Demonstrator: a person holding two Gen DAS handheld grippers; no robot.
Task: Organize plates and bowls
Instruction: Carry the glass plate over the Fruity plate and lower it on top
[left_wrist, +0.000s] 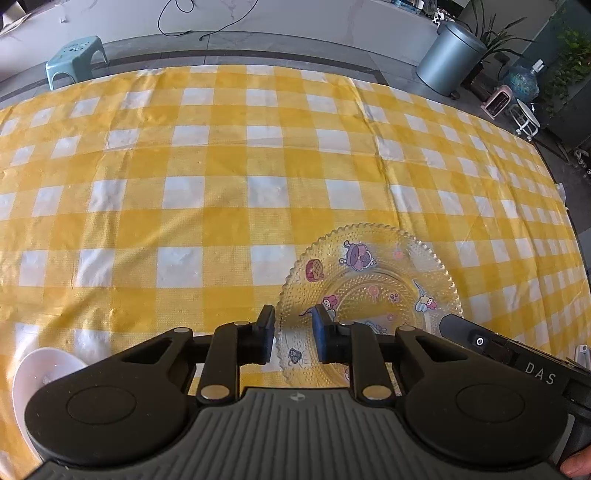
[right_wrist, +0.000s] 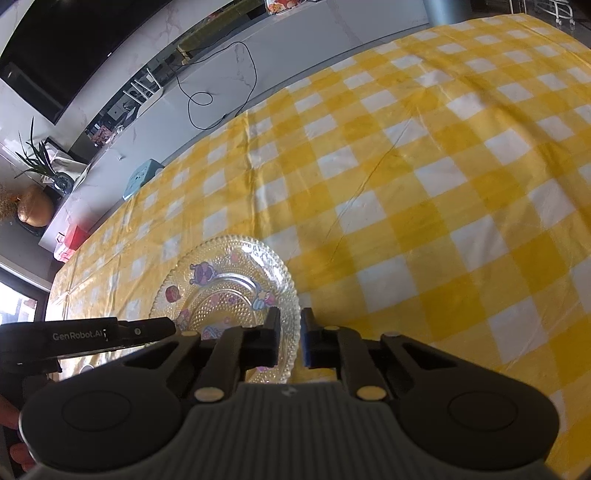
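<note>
A round clear glass plate (left_wrist: 373, 295), beaded, scallop-edged and printed with cartoon figures, lies flat on the tabletop's yellow-and-white checked cloth (left_wrist: 229, 173). The left claw (left_wrist: 293, 334) and the right claw (right_wrist: 289, 341) each straddle its rim, slightly spread, pads not pressing. A smooth white bowl (left_wrist: 40, 373) sits beside the left claw.

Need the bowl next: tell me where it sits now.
The white bowl sits at the lower left of the left wrist view, on the yellow checked tablecloth, left of the glass plate.
</note>
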